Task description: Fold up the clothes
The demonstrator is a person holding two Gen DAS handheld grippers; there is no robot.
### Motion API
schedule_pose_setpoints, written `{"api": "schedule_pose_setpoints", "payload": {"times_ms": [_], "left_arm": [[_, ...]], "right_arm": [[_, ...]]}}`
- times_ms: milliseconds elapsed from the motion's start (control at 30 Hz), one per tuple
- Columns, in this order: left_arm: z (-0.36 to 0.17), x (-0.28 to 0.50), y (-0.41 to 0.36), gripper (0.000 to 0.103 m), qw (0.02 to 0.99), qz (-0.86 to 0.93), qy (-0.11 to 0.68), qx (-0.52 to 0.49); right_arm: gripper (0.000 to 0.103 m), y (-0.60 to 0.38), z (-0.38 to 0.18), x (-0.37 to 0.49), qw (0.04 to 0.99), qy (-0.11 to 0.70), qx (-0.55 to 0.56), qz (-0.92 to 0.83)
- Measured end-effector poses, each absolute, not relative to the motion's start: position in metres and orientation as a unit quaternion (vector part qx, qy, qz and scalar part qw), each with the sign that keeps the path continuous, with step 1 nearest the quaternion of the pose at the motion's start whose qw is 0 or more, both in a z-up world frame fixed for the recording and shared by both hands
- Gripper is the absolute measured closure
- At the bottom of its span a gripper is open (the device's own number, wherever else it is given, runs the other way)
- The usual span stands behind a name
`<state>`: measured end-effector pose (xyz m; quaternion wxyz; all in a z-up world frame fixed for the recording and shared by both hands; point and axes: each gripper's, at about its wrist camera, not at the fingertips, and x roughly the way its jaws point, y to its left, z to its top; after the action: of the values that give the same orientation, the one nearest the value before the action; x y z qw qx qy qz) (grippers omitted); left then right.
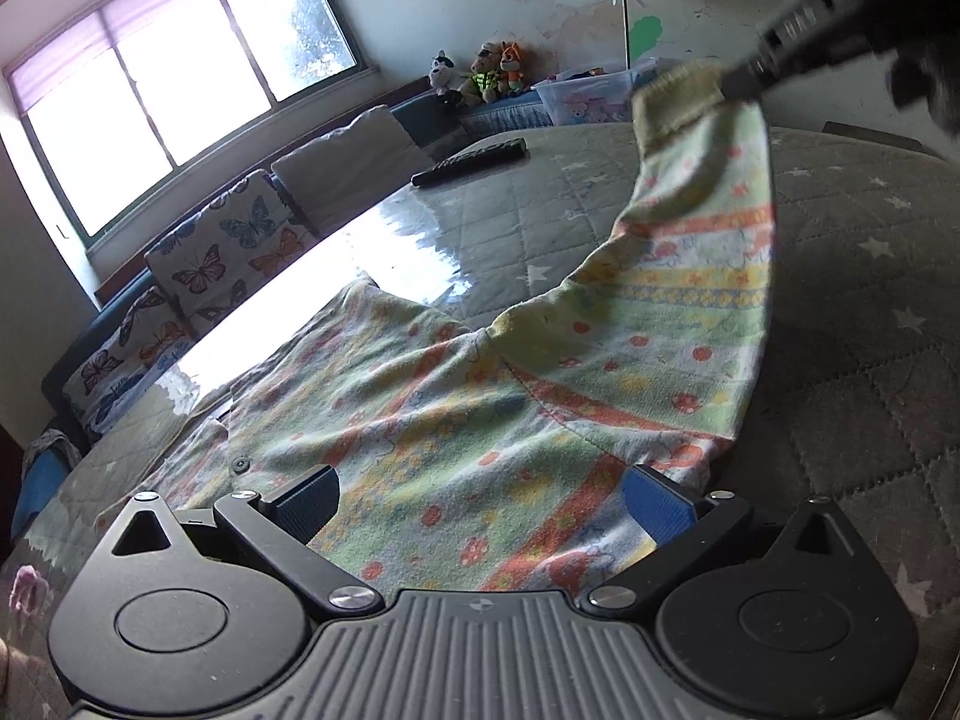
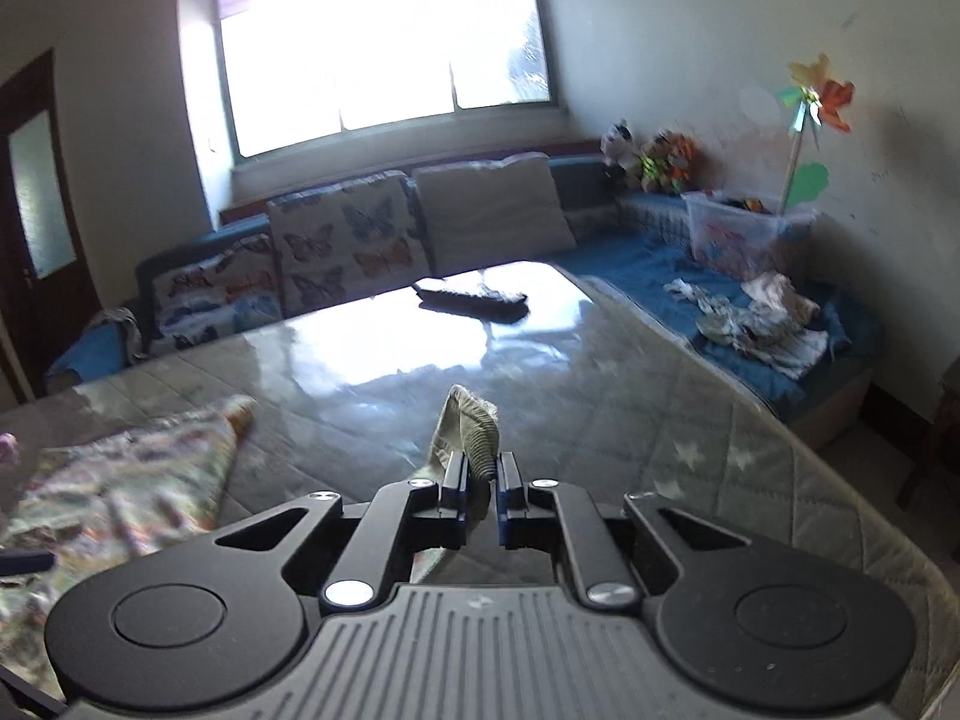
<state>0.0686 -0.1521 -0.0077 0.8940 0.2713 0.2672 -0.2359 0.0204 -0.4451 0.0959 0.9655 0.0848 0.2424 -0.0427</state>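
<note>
A patterned garment (image 1: 456,420) in pale green, yellow and orange lies spread on a glass-topped table (image 1: 480,228) whose quilted, star-printed cover shows under the glass, with window glare running across the left half of the left wrist view. One sleeve (image 1: 690,276) rises from the cloth toward the upper right of that frame, where the right gripper (image 1: 744,81) is clenched on its ribbed cuff (image 2: 477,444); in the right wrist view that cuff is pinched between the nearly closed jaws at lower centre. The left gripper (image 1: 480,504) hangs over the near edge of the garment with its jaws spread wide, holding nothing. A dark remote control (image 1: 471,162) lies at the far end of the table. Beyond it a blue sofa (image 2: 630,264) wraps the corner under a broad window (image 2: 384,48), carrying butterfly-print cushions (image 2: 342,246), a plain cushion (image 2: 489,210), stuffed toys (image 1: 486,75) and a clear plastic box (image 2: 732,234) with a paper pinwheel (image 2: 816,96) standing up from behind it. A pile of crumpled clothes (image 2: 756,318) sits on the sofa at the right of the right wrist view
</note>
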Motion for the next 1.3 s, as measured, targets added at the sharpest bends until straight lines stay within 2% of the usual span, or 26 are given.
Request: {"api": "schedule_pose_setpoints", "payload": {"times_ms": [233, 433, 767, 1033, 1200, 1233, 1267, 1300], "left_arm": [[0.004, 0.063, -0.126, 0.0, 0.911, -0.215, 0.261, 0.236], [0.016, 0.055, -0.077, 0.0, 0.933, -0.167, 0.254, 0.194], [0.015, 0.042, 0.008, 0.0, 0.949, -0.072, 0.282, 0.123], [0.007, 0.038, 0.034, 0.0, 0.95, -0.042, 0.294, 0.098], [0.008, 0.041, 0.036, 0.0, 0.952, -0.037, 0.292, 0.088], [0.009, 0.041, 0.037, 0.0, 0.952, -0.036, 0.292, 0.087], [0.009, 0.042, 0.038, 0.0, 0.952, -0.035, 0.291, 0.086], [0.01, 0.042, 0.04, 0.0, 0.953, -0.033, 0.29, 0.084]], "right_arm": [[0.095, -0.398, 0.145, 0.019, 0.976, 0.202, 0.066, 0.038], [0.095, -0.335, 0.161, 0.025, 0.974, 0.192, 0.03, 0.114], [0.095, -0.229, 0.141, 0.028, 0.947, 0.226, -0.039, 0.225], [0.095, -0.171, 0.111, 0.015, 0.918, 0.261, -0.079, 0.289], [0.087, -0.165, 0.097, 0.008, 0.907, 0.273, -0.075, 0.312], [0.081, -0.167, 0.096, 0.007, 0.905, 0.276, -0.077, 0.315], [0.07, -0.168, 0.095, 0.005, 0.903, 0.278, -0.079, 0.317], [0.064, -0.171, 0.094, 0.004, 0.901, 0.282, -0.08, 0.319]]}}
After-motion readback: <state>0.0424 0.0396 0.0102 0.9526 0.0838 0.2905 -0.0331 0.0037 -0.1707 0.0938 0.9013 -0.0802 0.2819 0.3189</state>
